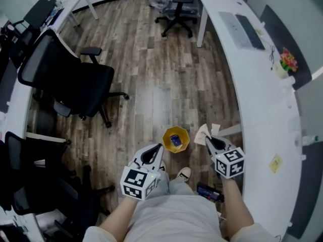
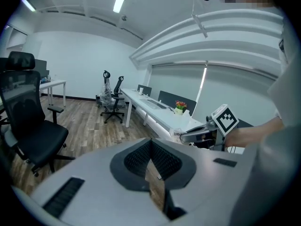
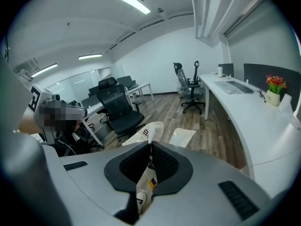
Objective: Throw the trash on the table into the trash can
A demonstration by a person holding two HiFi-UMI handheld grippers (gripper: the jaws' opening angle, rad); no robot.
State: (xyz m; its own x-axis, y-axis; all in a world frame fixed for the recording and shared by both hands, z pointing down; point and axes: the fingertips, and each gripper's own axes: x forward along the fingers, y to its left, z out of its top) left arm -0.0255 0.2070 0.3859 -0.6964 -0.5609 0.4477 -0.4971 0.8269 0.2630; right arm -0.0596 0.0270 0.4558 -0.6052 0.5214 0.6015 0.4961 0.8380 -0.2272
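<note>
Right hand-held gripper [image 3: 150,144] was clamped shut on a crinkly white wrapper [image 3: 143,132] with black print, held just beside the little yellow trash can [image 1: 165,135] on the wood-plank floor [image 1: 151,74]. The can looked six-sided-ish, with something blue [image 1: 175,140] inside. Left hand-held gripper [image 2: 150,142] was closed too, with nothing in it. A smooth, curved white desk [image 1: 262,110] ran along the right.

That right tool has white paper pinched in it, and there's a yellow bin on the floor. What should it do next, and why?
Probably slide the right tool sideways until it hangs over the yellow bin. The white paper seems to sit beside the rim, not above the opening, so releasing now would likely miss.
</note>
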